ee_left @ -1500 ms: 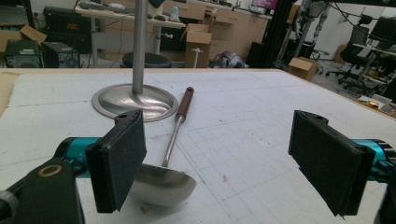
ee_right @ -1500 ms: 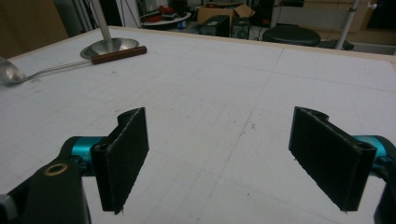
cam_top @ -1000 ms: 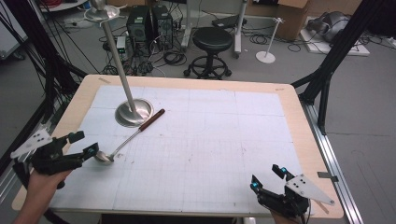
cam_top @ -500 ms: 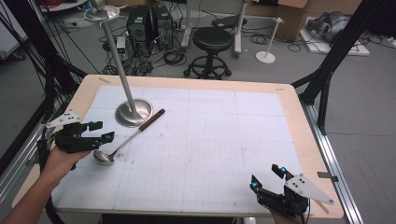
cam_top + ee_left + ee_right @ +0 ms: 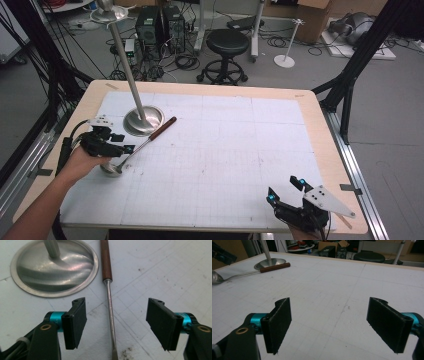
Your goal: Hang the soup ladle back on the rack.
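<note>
A metal ladle [image 5: 141,146] with a brown wooden handle lies slanted on the white grid mat, its bowl toward the near left. In the left gripper view its thin shaft [image 5: 110,307] runs up between the jaws. My left gripper [image 5: 123,142] hovers over that shaft, open, one jaw on each side and neither touching it. A steel stand [image 5: 143,120] with a round base and tall pole sits just beyond the handle. My right gripper [image 5: 286,190] rests open at the near right corner with nothing between its jaws [image 5: 334,325]. The ladle [image 5: 259,271] also lies far off at upper left in the right gripper view.
The white grid mat [image 5: 230,145] covers most of the wooden table [image 5: 320,125]. Black frame posts stand at both sides. Beyond the far edge are a black stool [image 5: 227,42], computer cases and cables on the floor.
My left gripper has travelled from the table's near left edge forward and right, ending over the ladle's shaft. The ladle, stand and right gripper have stayed put.
</note>
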